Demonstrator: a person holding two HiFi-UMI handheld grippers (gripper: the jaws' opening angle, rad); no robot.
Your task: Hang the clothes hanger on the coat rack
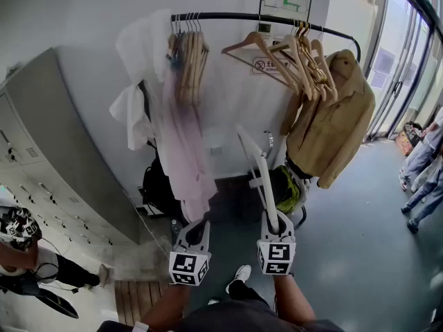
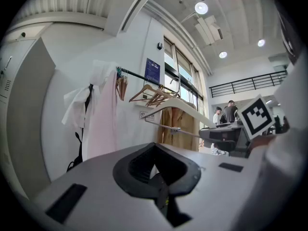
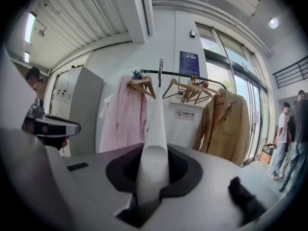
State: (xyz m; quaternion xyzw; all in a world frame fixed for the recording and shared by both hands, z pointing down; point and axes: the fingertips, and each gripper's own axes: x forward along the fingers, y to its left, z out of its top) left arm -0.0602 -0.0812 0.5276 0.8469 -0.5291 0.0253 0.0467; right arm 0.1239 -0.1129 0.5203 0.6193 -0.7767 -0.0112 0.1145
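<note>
The coat rack (image 1: pixel 228 15) spans the top of the head view. It carries a pink garment (image 1: pixel 183 144) at the left, bare wooden hangers (image 1: pixel 297 54) in the middle and a tan jacket (image 1: pixel 332 116) at the right. Below centre, the white clothes hanger (image 1: pixel 266 185) slants up toward the rack, well short of it. The right tool (image 1: pixel 273 221) is clamped narrowly on the hanger's lower end. Just beside it, the left tool (image 1: pixel 195 230) has its jaws together on nothing.
</note>
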